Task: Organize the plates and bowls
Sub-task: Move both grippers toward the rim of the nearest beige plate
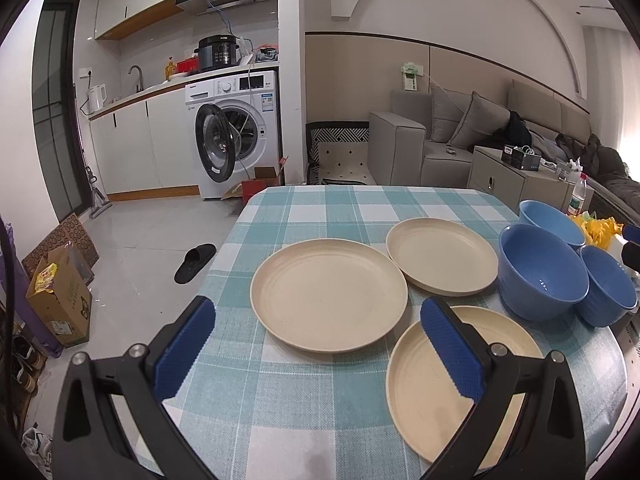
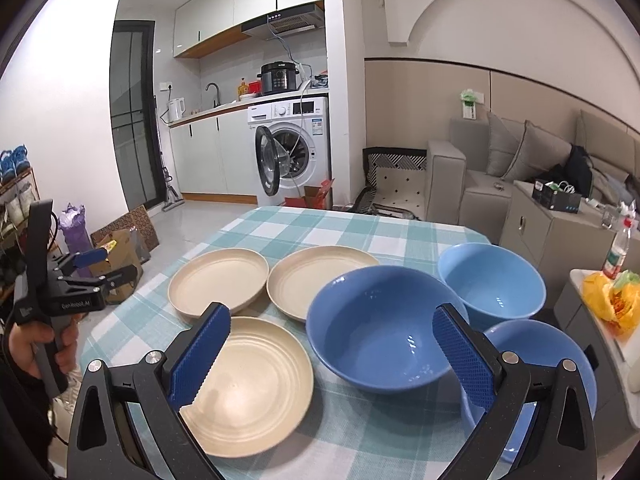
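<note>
Cream plates and blue bowls sit apart on a checked cloth, and nothing is stacked yet, so the job looks to be at its very start.

Going left to right in the left wrist view: the left gripper hangs above the near edge of the table with its blue pads spread wide and nothing between them. Just past it lies the left plate. Behind and to the right is the far plate. Close under the right pad lies the near plate. All three plates are bare.

Next come the bowls. The big bowl stands just beside the far plate. The far bowl is behind it and the small bowl is at the table's right edge. The right gripper hovers over the gap between the near plate and the big bowl, pads wide apart and holding nothing. The bowls look empty; the bright spots inside are probably just light, but I cannot be sure.

The next move likely calls for pinching one plate by its thin rim and laying it flat on another. The rims sit low on the cloth, so a pad must slip under the edge.
</note>
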`<state>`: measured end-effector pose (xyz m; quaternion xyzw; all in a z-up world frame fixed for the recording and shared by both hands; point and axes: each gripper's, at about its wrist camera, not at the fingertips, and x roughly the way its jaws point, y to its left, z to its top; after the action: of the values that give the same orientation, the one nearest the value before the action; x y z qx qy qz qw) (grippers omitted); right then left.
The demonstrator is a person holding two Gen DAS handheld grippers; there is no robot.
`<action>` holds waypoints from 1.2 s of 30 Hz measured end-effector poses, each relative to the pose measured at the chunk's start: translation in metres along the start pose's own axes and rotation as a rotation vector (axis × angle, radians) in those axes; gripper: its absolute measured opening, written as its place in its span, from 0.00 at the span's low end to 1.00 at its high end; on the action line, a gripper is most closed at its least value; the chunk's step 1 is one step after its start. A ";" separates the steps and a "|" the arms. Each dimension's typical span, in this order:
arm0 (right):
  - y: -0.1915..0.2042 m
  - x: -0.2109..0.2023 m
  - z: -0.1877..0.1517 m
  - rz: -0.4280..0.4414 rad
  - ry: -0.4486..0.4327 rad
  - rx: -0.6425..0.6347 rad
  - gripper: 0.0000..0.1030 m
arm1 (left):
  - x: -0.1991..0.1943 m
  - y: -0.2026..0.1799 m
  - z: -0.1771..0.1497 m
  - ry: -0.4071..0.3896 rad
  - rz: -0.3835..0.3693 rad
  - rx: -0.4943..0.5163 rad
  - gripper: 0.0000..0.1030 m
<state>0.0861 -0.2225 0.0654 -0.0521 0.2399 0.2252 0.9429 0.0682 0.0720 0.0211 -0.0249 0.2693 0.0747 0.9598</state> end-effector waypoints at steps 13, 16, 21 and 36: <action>0.019 0.040 0.028 0.035 0.052 0.001 1.00 | 0.019 0.017 0.013 0.010 0.020 -0.001 1.00; 0.026 0.048 0.033 0.040 0.066 0.000 1.00 | 0.025 0.022 0.015 0.017 0.023 -0.003 1.00; 0.038 0.067 0.044 0.068 0.097 0.011 1.00 | 0.035 0.032 0.015 0.025 0.032 -0.008 1.00; 0.083 0.126 0.056 0.147 0.169 -0.023 1.00 | 0.062 0.058 0.011 0.058 0.070 -0.018 1.00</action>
<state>0.1714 -0.0865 0.0559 -0.0641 0.3190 0.2913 0.8996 0.1174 0.1382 -0.0023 -0.0263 0.2970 0.1097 0.9482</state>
